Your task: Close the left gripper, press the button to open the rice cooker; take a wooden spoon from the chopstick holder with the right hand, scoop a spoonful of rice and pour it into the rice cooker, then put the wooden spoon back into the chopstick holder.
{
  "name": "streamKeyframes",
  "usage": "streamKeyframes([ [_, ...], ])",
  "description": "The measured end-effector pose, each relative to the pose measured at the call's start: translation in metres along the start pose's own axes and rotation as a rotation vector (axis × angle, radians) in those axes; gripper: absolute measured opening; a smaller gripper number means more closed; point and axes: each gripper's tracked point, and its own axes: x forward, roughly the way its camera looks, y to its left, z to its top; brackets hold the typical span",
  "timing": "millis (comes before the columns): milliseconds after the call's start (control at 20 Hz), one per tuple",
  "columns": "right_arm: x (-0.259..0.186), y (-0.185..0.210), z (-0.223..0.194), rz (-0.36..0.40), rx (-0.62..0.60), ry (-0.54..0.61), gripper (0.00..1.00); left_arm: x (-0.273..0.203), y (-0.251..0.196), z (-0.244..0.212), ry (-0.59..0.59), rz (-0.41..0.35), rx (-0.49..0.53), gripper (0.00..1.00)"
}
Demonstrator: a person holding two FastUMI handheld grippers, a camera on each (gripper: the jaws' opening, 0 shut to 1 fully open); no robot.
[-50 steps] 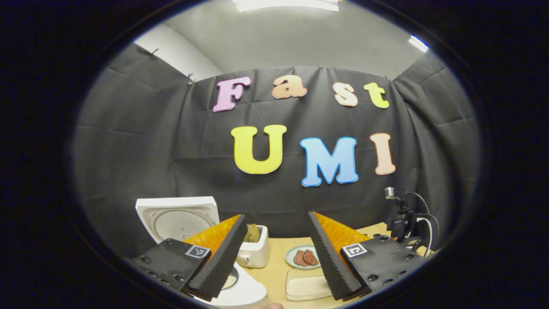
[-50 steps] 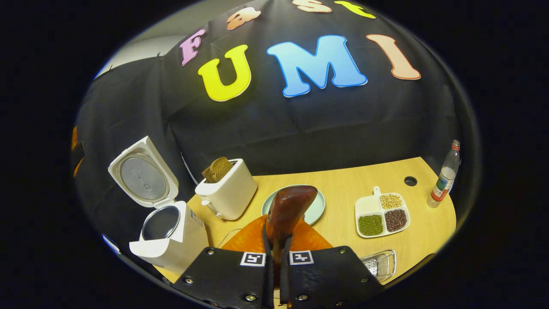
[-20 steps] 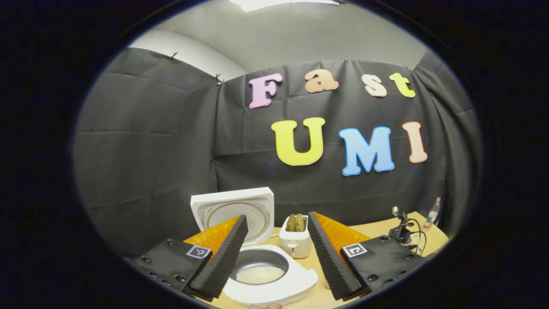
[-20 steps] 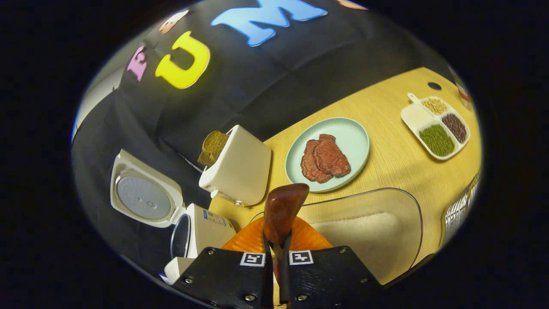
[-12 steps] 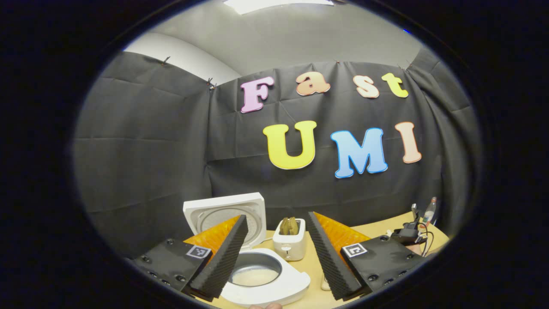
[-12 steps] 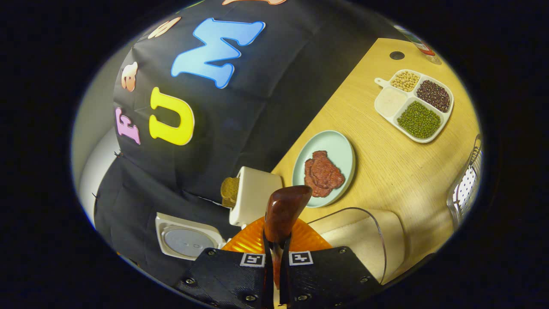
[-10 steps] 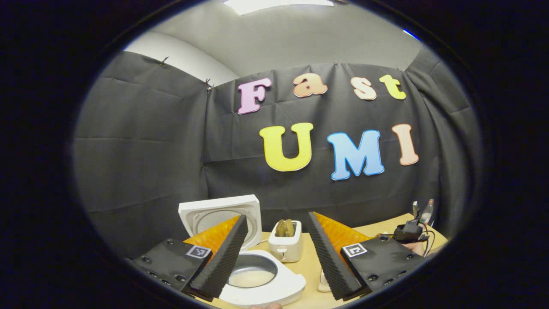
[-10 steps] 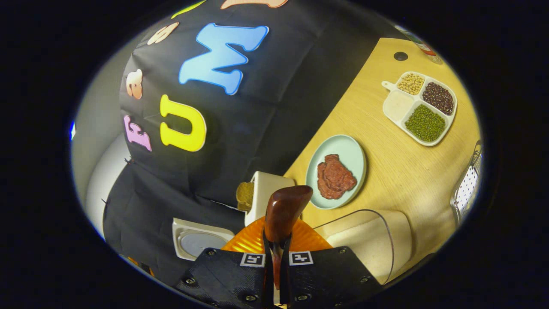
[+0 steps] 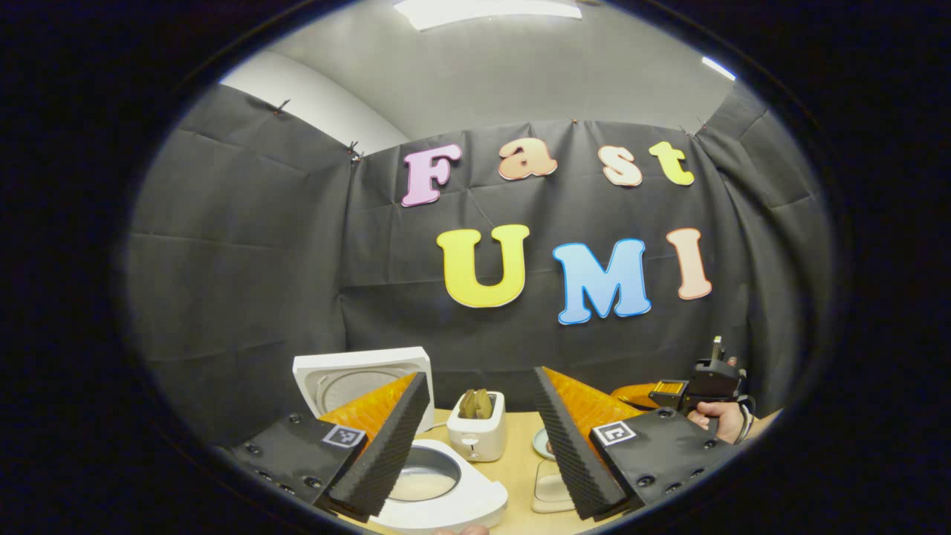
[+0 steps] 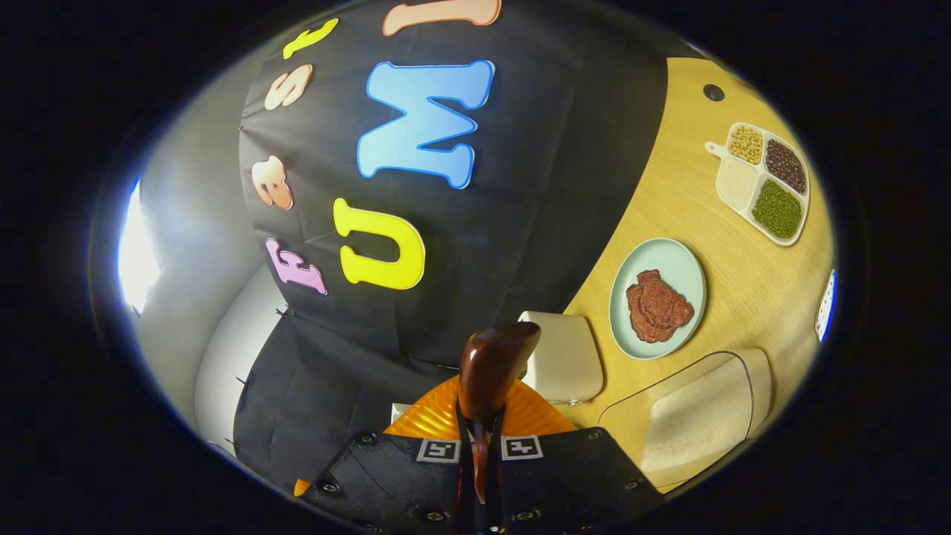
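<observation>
Left gripper [image 9: 479, 438]: nearest in the left gripper view; its two ribbed fingers [image 9: 386, 446] stand wide apart with nothing between them, so the jaws are open.
Rice cooker [image 9: 446, 494]: just past the left finger, at the near left edge of the table [image 9: 513, 475]; its lid [image 9: 364, 375] stands upright at the back and pale rice lies in the pot.
Right gripper [image 10: 479, 438]: nearest in the right gripper view; the jaws are closed on the handle of the wooden spoon [image 10: 490, 371], both fingers pressing it. In the left gripper view it is seen farther off at the right, held by a hand [image 9: 724, 420] above the table's right side.
Wooden spoon: dark brown and glossy, it rises from between the right gripper's fingers, its bowl end in front of the toaster [image 10: 565, 357]. Whether it carries any rice cannot be told.
Rice container [image 10: 691, 416]: clear, rounded, full of white rice, on the table's near edge beside the right gripper.
Toaster: white, just beside the rice cooker toward the back edge of the table, with bread [image 9: 475, 401] standing in its slots.
Plate [image 10: 669, 260]: pale green, holding red meat [image 10: 657, 305], in the middle of the table beyond the rice container.
Divided dish [image 10: 761, 182]: white, with green, dark and yellow beans and a pale grain in separate compartments, well apart from the plate, toward the table's far right.
</observation>
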Motion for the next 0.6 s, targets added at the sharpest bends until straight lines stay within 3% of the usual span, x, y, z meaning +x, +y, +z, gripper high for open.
streamKeyframes([
  [250, 0.024, 0.019, -0.023, -0.014, -0.083, 0.048, 0.06, -0.003, 0.01, -0.006, 0.02, 0.016, -0.037, 0.95],
  [300, 0.031, 0.024, -0.031, -0.016, -0.097, 0.067, 0.06, -0.006, 0.013, -0.007, 0.025, 0.017, -0.04, 0.92],
  [450, 0.056, 0.035, -0.055, -0.008, -0.128, 0.112, 0.06, -0.006, 0.028, -0.01, 0.028, 0.043, -0.041, 0.99],
  [600, 0.081, 0.044, -0.083, 0.002, -0.159, 0.162, 0.06, -0.008, 0.038, -0.008, 0.019, 0.071, -0.052, 0.99],
])
